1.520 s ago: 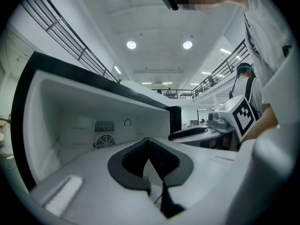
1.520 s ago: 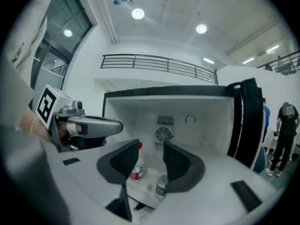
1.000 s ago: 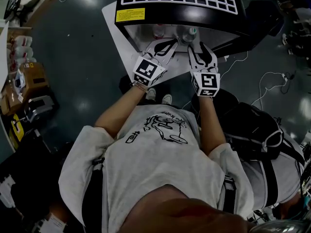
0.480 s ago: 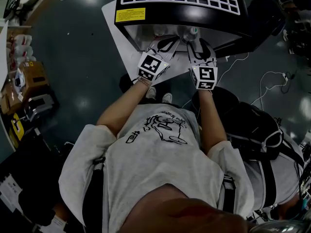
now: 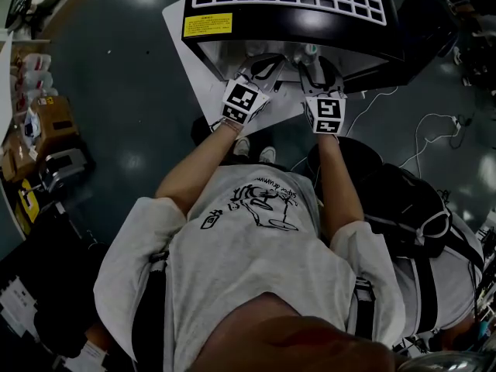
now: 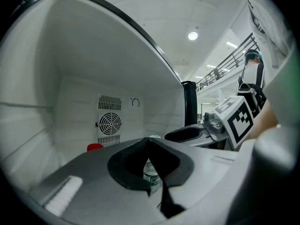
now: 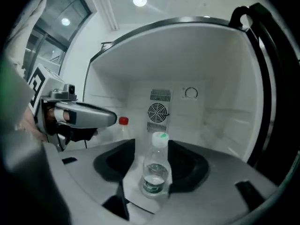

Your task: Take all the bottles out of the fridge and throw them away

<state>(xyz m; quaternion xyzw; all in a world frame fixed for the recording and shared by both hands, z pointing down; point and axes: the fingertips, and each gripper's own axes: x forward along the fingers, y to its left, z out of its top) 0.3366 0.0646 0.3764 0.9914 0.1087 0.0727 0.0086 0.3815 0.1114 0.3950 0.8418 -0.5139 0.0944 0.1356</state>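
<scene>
A small fridge [image 5: 287, 6] stands open in front of me, and both grippers reach into its white compartment [image 7: 201, 78]. A clear bottle [image 7: 156, 170] with a white-green cap and green label stands upright between the jaws of my right gripper [image 7: 154, 172]. Those jaws have just been opening, and the pads do not press on the bottle. A red-capped bottle [image 7: 123, 122] stands further back by the rear wall. The tips of my left gripper [image 6: 149, 142] meet, with nothing held. A green-labelled bottle [image 6: 151, 176] shows through the slit behind them. In the head view the grippers [image 5: 262, 70] [image 5: 318, 72] hide most of both bottles.
A fan grille [image 6: 109, 122] sits on the fridge's back wall. The white fridge door [image 5: 190, 60] hangs open at the left. A black backpack [image 5: 403, 200] lies on the floor to my right, with cables [image 5: 434, 126] beyond it. Boxes [image 5: 50, 126] stand at the far left.
Both grippers have moved forward and deeper into the fridge opening. The bottle caps that showed in front of them are now mostly covered by the fingers.
</scene>
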